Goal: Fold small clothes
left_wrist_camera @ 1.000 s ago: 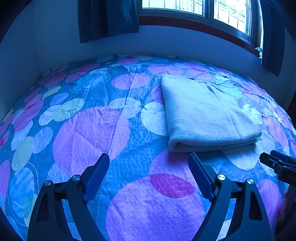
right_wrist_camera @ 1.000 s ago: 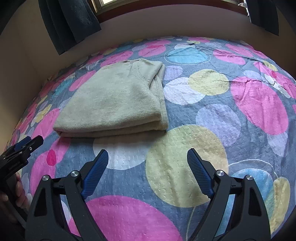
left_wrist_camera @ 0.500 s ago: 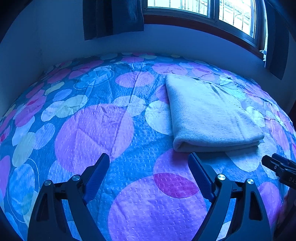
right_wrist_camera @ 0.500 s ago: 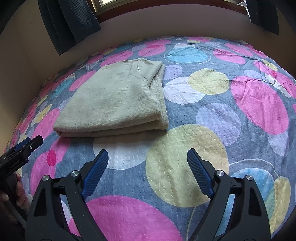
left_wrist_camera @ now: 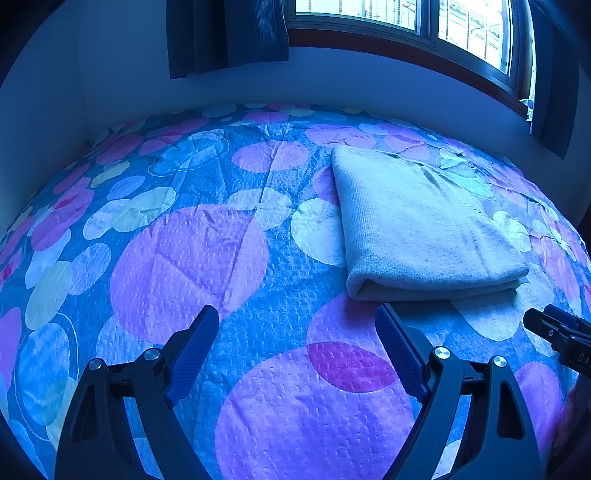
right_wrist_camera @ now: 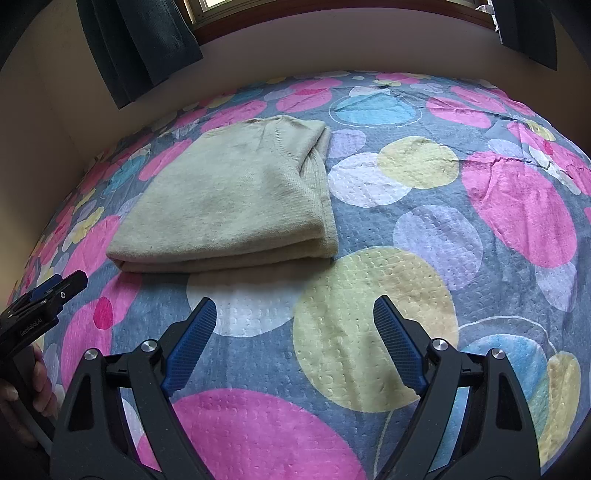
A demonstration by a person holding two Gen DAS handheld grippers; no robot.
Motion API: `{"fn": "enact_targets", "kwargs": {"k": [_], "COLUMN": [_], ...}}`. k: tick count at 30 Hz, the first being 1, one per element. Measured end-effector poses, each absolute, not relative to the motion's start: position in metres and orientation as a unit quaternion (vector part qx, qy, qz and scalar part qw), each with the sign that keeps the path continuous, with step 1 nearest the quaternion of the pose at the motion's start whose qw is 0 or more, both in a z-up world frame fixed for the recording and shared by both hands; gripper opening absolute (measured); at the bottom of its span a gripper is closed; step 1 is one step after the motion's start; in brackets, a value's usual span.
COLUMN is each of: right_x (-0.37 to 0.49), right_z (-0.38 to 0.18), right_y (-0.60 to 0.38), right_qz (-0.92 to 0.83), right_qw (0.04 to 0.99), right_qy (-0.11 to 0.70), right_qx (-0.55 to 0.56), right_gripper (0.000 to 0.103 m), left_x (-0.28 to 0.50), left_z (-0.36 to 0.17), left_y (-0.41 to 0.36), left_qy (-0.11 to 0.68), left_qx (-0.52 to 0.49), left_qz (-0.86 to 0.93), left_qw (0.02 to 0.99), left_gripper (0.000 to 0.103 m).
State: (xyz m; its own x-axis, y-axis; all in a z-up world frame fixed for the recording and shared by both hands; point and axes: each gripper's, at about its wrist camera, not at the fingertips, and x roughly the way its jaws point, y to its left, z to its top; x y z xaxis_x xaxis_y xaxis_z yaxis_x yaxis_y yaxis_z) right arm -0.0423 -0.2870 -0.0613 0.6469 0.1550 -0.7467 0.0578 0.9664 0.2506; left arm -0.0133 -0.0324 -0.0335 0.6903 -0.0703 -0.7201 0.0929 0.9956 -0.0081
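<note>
Sweater (right_wrist_camera: 236, 199), a pale beige knit one, is sitting folded into a neat rectangle on the bed (right_wrist_camera: 480, 258), with the stacked layers showing along the near edge. It's on a bedspread covered in big pink, yellow, blue and white circles. The right wrist view gives true colours and shows the knit detail near the collar end, plus a ribbed edge running down the sweater's right side. The left wrist view is washed in a strong blue tint, so the same sweater (left_wrist_camera: 424, 229) looks pale blue-grey there and the bedspread (left_wrist_camera: 184, 266) goes purple and blue. What the left view does add is the window (left_wrist_camera: 406, 14) with its brown frame up top and more of the dark curtain (left_wrist_camera: 225, 33); the right view only catches a corner of that window and a curtain (right_wrist_camera: 140, 44) on the left. Both sets of tongs are spread wide with nothing between them: left tongs (left_wrist_camera: 297, 326) hang over the bedspread just short of the sweater's near-left corner, right tongs (right_wrist_camera: 294, 319) just short of its near-right corner, neither touching it. Each camera also spots the other tool poking in at the edge: right tongs (left_wrist_camera: 557, 332) at far right in the left view, left tongs (right_wrist_camera: 48, 295) at far left in the right view, with a bit of the person's hand (right_wrist_camera: 26, 391) under it. Nothing's covering the sweater itself.
</note>
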Motion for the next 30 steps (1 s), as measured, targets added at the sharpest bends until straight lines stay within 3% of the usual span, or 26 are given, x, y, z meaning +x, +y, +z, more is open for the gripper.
{"fn": "enact_targets", "kwargs": {"k": [30], "right_x": [-0.0441], "right_z": [-0.0642], "right_y": [-0.2827], "right_qz": [0.028], "right_qw": [0.897], "right_qy": [0.423], "right_qx": [0.127], "right_gripper": [0.087], "left_x": [-0.017], "left_z": [-0.0252], "left_y": [-0.0324], "left_qy": [0.379], "left_qx": [0.02], "left_qz": [-0.026], "left_qw": [0.925], "left_gripper": [0.085]}}
